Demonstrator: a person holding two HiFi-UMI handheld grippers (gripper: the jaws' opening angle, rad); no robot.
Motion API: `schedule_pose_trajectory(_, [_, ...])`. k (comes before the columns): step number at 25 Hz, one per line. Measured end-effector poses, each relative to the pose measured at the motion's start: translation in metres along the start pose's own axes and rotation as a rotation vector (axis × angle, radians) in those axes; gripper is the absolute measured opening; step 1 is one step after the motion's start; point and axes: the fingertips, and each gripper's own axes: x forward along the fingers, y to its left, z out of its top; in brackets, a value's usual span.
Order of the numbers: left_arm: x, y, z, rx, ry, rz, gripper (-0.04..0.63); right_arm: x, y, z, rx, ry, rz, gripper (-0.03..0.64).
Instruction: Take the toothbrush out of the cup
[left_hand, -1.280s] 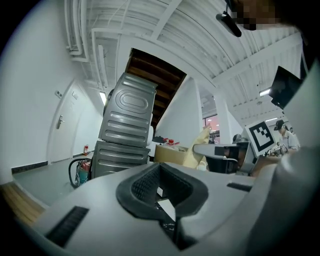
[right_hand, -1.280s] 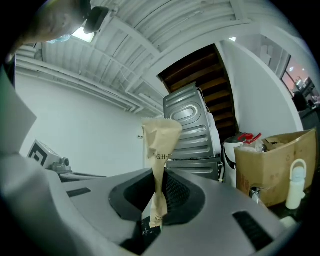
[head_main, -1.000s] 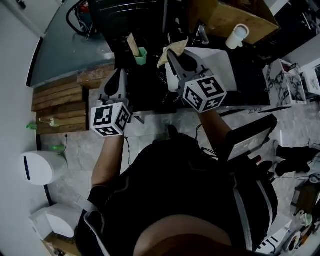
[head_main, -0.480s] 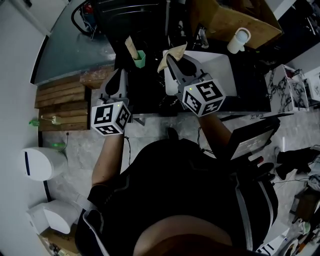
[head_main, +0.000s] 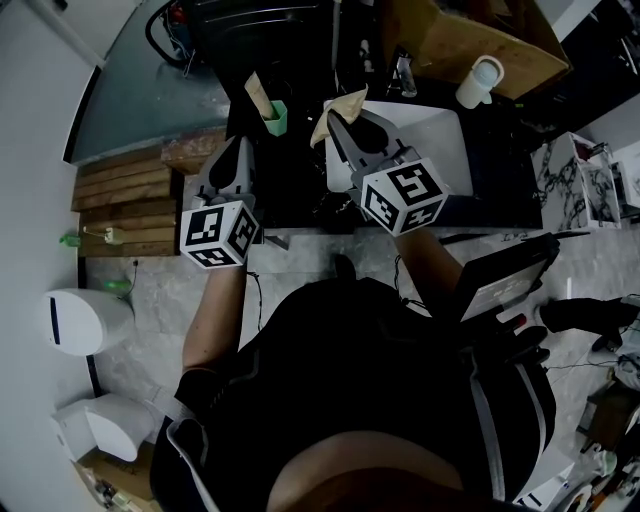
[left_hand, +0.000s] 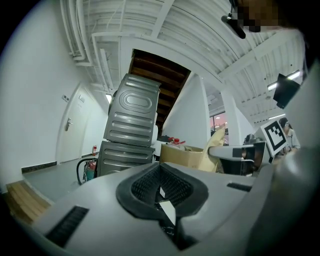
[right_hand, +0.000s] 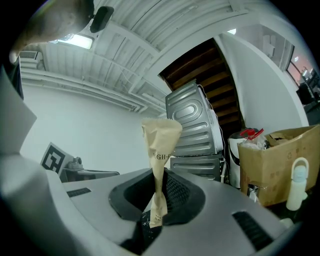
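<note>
My right claw (right_hand: 156, 205) is clamped on a paper-wrapped toothbrush (right_hand: 161, 145); my left claw (left_hand: 162, 195) is closed, empty. A second wrapped toothbrush (head_main: 259, 94) stands in the green cup (head_main: 282, 116) on the dark counter (head_main: 290, 190). Stacked grey machines (left_hand: 131, 130) and a cardboard box (right_hand: 272, 160) are behind.

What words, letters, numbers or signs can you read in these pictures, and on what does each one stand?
"GH-": printed on the tan paper wrapper pinched in the right hand-held gripper; the rest of that line is lost in the crease.
Small print at the wrapper's lower end: too small to read.
Left marker cube and right marker cube: black-and-white square patterns, no words.
The left gripper view shows no readable text.
</note>
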Motion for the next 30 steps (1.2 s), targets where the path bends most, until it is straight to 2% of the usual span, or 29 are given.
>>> schedule_pose_trajectory(8, [0.031, 0.014, -0.011, 0.013, 0.028, 0.031, 0.009, 0.000, -0.013, 0.000, 0.007, 0.000, -0.003, 0.044])
schedule_pose_trajectory(10, [0.046, 0.023, -0.020, -0.001, 0.039, 0.041, 0.035, 0.003, -0.017, -0.002, 0.007, 0.003, -0.004, 0.044])
schedule_pose_trajectory(13, [0.073, 0.038, -0.038, -0.011, 0.076, 0.048, 0.121, 0.011, -0.024, -0.005, 0.002, 0.006, 0.000, 0.044])
schedule_pose_trajectory(17, [0.107, 0.055, -0.066, -0.026, 0.132, 0.058, 0.160, 0.021, -0.034, -0.010, -0.004, 0.016, 0.008, 0.044])
schedule_pose_trajectory(23, [0.149, 0.082, -0.103, -0.029, 0.198, 0.105, 0.181, 0.030, -0.054, -0.030, 0.019, 0.045, 0.005, 0.044])
schedule_pose_trajectory(30, [0.182, 0.099, -0.130, -0.067, 0.225, 0.127, 0.186, 0.036, -0.072, -0.049, 0.045, 0.077, 0.004, 0.044])
